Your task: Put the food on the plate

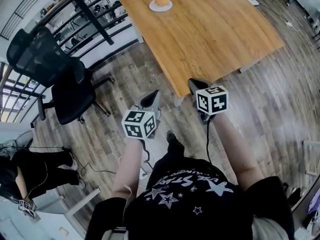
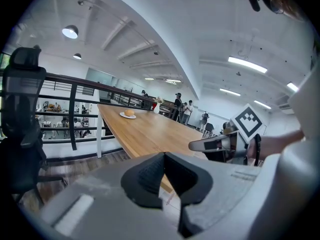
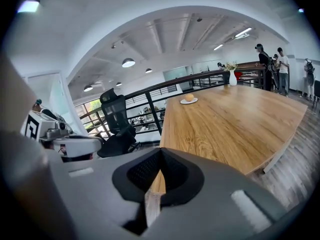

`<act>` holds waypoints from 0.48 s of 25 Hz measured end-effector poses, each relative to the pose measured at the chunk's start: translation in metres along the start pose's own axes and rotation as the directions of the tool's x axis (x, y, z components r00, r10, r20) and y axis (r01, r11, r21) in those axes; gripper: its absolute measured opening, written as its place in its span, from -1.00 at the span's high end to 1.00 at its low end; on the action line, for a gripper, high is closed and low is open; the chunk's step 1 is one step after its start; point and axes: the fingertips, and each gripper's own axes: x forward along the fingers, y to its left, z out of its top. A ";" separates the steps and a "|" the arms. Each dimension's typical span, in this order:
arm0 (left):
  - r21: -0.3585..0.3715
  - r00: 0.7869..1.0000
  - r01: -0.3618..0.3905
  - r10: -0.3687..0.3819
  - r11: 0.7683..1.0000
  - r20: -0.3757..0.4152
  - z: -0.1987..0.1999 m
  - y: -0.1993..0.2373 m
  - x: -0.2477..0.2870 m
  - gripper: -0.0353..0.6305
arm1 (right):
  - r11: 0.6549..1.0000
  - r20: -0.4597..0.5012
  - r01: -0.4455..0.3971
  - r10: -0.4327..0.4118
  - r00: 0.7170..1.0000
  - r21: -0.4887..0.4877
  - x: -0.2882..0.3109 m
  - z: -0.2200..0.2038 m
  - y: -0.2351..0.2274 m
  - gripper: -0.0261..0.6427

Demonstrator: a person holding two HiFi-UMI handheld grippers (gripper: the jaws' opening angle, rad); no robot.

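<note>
Tongs: the left tongs (image 1: 151, 100) and the right tongs (image 1: 198, 85) both have their jaws together with nothing between them. They hang side by side just off the near corner of the bench (image 1: 215, 39).
Where the food is: the food (image 1: 161, 2) sits on the plate (image 1: 152, 6) toward the far end of the bench, on the railing side, well apart from both tongs.
Standing of the task: as things lie, the food is already on the plate. To my eye the job is either done or not begun.
Risk, reach: the plate is far down the bench, so a lean from this corner would likely fall short. Walking round on the left means passing the chair (image 1: 72, 94) and the railing (image 1: 90, 16), either of which could catch an elbow or the tongs.
Risk, grip: jaws shut like this can only push. If they arrive unopened, they could nudge the food off the plate.
Risk, squeeze: the food looks soft, so a hard pinch may dent it. It is also round, so a shallow pinch may let it roll out.
Risk, plate: the plate looks small and light, and a sideways knock could slide it toward the bench edge.
Look of the food: it is small, round and domed, orange-tan on top. I cannot tell whether it is a bun or a fruit. It fills the middle of the white plate, and the rim shows around it.
</note>
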 end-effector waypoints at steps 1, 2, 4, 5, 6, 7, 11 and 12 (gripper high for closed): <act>-0.001 1.000 -0.001 0.001 1.000 -0.004 -0.002 -0.002 -0.002 0.89 | 1.000 0.001 -0.006 0.006 1.000 0.000 -0.002 -0.001 0.001 0.92; -0.004 1.000 -0.003 0.003 1.000 -0.009 -0.004 -0.002 -0.003 0.89 | 1.000 0.000 -0.011 0.011 1.000 0.000 -0.004 -0.002 0.002 0.92; -0.016 1.000 -0.007 0.007 1.000 -0.015 -0.007 -0.002 -0.005 0.89 | 1.000 -0.004 -0.016 0.016 1.000 -0.002 -0.006 -0.002 0.004 0.92; -0.019 1.000 -0.008 0.008 1.000 -0.014 -0.005 -0.005 -0.006 0.89 | 1.000 -0.006 -0.017 0.017 1.000 -0.008 -0.009 -0.001 0.005 0.92; -0.019 1.000 -0.008 0.008 1.000 -0.011 -0.002 -0.010 -0.008 0.89 | 1.000 -0.006 -0.017 0.017 1.000 -0.018 -0.016 0.002 0.005 0.92; -0.016 1.000 -0.008 0.007 1.000 -0.006 0.003 -0.018 -0.011 0.89 | 0.999 -0.003 -0.017 0.017 1.000 -0.029 -0.026 0.006 0.007 0.92; -0.003 1.000 -0.009 0.009 1.000 0.016 0.007 -0.053 -0.031 0.89 | 0.998 0.014 -0.024 0.025 1.000 -0.051 -0.069 0.003 0.016 0.92; 0.000 1.000 -0.010 0.010 1.000 0.019 0.004 -0.062 -0.037 0.89 | 0.998 0.018 -0.027 0.028 0.999 -0.054 -0.080 -0.001 0.017 0.92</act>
